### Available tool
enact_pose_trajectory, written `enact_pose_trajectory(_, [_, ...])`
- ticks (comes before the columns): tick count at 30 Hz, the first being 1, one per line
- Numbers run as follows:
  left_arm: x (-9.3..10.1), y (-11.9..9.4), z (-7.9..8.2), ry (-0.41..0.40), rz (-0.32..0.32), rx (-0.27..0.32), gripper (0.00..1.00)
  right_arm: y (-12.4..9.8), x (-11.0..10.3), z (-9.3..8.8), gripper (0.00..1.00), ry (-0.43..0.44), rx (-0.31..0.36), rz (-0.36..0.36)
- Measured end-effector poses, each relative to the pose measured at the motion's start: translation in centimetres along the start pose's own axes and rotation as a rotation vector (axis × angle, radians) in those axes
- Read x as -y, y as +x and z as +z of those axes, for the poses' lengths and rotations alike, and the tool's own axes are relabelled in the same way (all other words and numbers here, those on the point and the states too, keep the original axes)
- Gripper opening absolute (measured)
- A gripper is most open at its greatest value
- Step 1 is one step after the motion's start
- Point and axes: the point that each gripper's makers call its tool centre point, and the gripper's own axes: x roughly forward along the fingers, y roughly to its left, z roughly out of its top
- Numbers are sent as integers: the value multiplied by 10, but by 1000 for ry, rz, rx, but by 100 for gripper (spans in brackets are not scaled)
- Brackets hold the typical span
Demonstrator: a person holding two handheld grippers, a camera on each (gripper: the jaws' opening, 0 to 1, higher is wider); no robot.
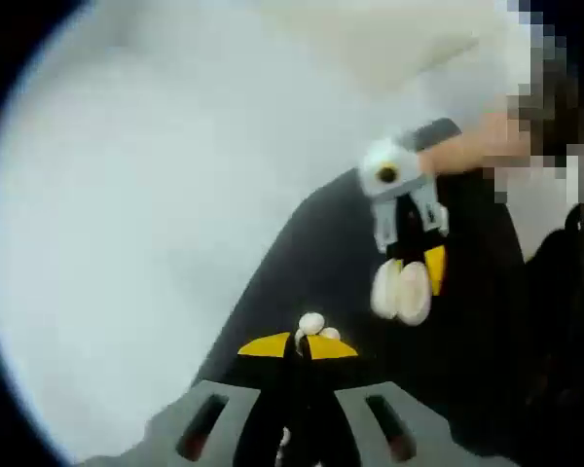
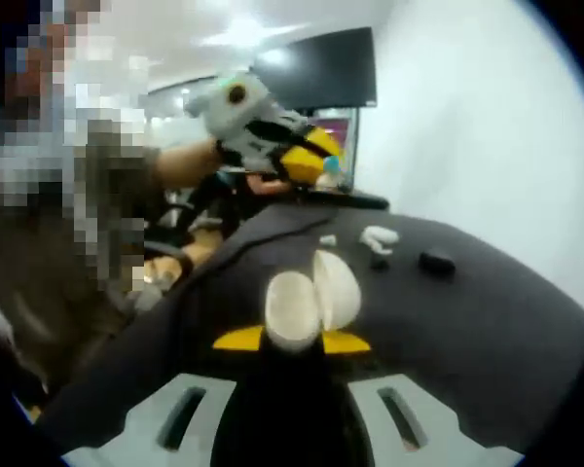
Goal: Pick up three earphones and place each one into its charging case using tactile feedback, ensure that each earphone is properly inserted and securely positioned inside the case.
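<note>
The right gripper [image 2: 292,341] pinches an open white charging case [image 2: 310,297] between its jaws, both shell halves spread upward and held above the dark surface [image 2: 487,321]; the same case appears in the left gripper view [image 1: 401,290], hanging from the right gripper [image 1: 409,263] in mid-air. The left gripper [image 1: 297,345] has its jaws pressed together on a small white earphone [image 1: 311,324], a rounded tip showing above the yellow jaw tips; its orientation is too blurred to confirm. In the right gripper view the left gripper [image 2: 307,161] sits raised and well apart from the case. Further along the surface lie a small white object [image 2: 378,236], another small white piece [image 2: 327,239] and a dark item [image 2: 436,261], identity uncertain. Judged step: bringing the held earphone to the open case. Recommended: keep the case steady with its cavity facing the approaching gripper, align the earphone stem with the matching slot, lower slowly, and release only when resistance indicates a full seat. Risk: a tilted entry may leave the earphone unseated.
</note>
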Motion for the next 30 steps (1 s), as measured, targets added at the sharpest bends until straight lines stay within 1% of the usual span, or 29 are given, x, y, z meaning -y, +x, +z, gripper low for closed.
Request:
enact_pose_trajectory(1, [7, 3, 5, 57, -6, -11, 2, 0, 0, 0, 21, 0, 0, 0])
enact_pose_trajectory(3, [18, 10, 6, 154, -12, -45, 2, 0, 0, 0, 21, 0, 0, 0])
enact_pose_trajectory(4, [25, 14, 6, 175, -27, -54, 2, 0, 0, 0, 21, 0, 0, 0])
enact_pose_trajectory(6, [35, 16, 10, 160, -56, -44, 2, 0, 0, 0, 21, 0, 0, 0])
enact_pose_trajectory(8, [39, 16, 12, 161, -68, -39, 2, 0, 0, 0, 21, 1, 0, 1])
enact_pose_trajectory(10, [44, 16, 12, 207, -83, -55, 2, 0, 0, 0, 21, 1, 0, 2])
enact_pose_trajectory(12, [48, 18, 11, 293, -79, -82, 2, 0, 0, 0, 21, 3, 0, 2])
enact_pose_trajectory(14, [53, 22, 10, 360, -80, -102, 2, 0, 0, 0, 21, 2, 0, 2])
enact_pose_trajectory(17, [61, 27, 10, 377, -91, -105, 2, 0, 0, 0, 21, 2, 0, 0])
enact_pose_trajectory(19, [64, 29, 12, 384, -91, -106, 2, 0, 0, 0, 21, 2, 0, 0])
enact_pose_trajectory(22, [66, 31, 12, 448, -87, -121, 2, 0, 0, 0, 21, 2, 0, 0])
enact_pose_trajectory(26, [69, 32, 12, 473, -94, -132, 2, 0, 1, 0, 21, 2, 0, 1])
enact_pose_trajectory(27, [68, 32, 12, 491, -90, -141, 2, 0, 1, 0, 21, 2, 0, 0])
enact_pose_trajectory(29, [63, 31, 9, 583, -70, -181, 2, 0, 1, 0, 21, 2, 0, 0])
enact_pose_trajectory(30, [65, 31, 8, 595, -75, -190, 2, 0, 1, 0, 21, 1, 0, 0])
